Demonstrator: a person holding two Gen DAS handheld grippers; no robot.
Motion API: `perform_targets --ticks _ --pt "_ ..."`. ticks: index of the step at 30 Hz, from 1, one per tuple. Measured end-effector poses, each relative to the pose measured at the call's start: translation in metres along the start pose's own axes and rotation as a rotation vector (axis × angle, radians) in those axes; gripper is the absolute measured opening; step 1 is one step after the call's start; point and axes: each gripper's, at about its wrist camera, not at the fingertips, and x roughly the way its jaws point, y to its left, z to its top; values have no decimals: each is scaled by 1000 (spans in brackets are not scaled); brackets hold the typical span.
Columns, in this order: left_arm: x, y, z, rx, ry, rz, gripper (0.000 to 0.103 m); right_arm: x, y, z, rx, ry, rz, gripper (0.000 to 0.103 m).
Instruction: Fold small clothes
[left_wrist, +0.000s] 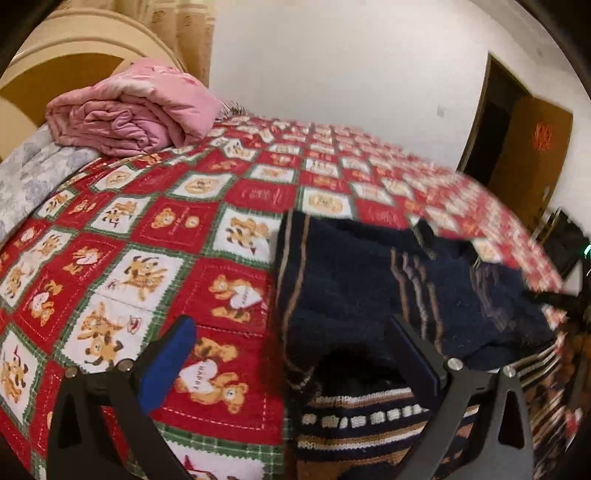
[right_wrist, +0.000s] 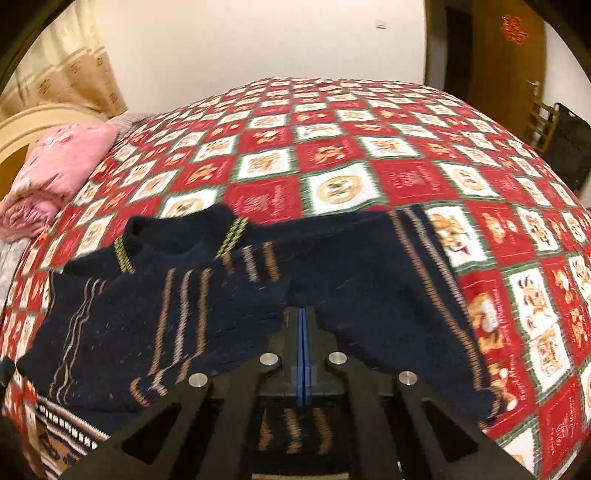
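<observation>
A small navy knit sweater (right_wrist: 229, 306) with tan stripes and a patterned hem lies on the bed, its sleeves folded across the body. My right gripper (right_wrist: 302, 314) is shut, its blue pads pressed together on the sweater's near edge, where the fabric puckers toward the tips. The same sweater (left_wrist: 362, 280) fills the lower right of the left wrist view. My left gripper (left_wrist: 295, 343) stands open and wide: its blue-padded left finger (left_wrist: 166, 358) hovers over the bedspread, and its right finger (left_wrist: 417, 354) is over the sweater. Nothing is between its pads.
The bed is covered by a red, white and green teddy-bear quilt (right_wrist: 332, 155). A folded pink blanket (left_wrist: 136, 107) lies by the cream headboard (left_wrist: 74, 48). A brown door (right_wrist: 506, 55) and a dark chair (right_wrist: 569, 147) stand beyond the bed's far right.
</observation>
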Motion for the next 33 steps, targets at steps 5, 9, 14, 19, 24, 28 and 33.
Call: perform_targets --ticks 5,9,14,19,24,28,33 --pt "22 1 -13 19 102 78 103 6 -12 -5 34 16 132 3" --pt "20 -6 -16 44 93 96 103 13 -10 -13 115 85 292 94" --pt "22 -17 -18 95 97 126 103 14 15 -18 9 77 223 65" --pt "23 -13 -18 78 104 107 103 22 22 -21 -62 88 110 14" --pt "25 -11 -18 62 112 86 103 11 14 -18 -89 41 58 6" --pt "25 -11 -19 60 112 82 103 12 10 -15 -77 50 63 6" --pt "24 -9 -20 50 114 74 103 17 7 -18 -67 68 50 6"
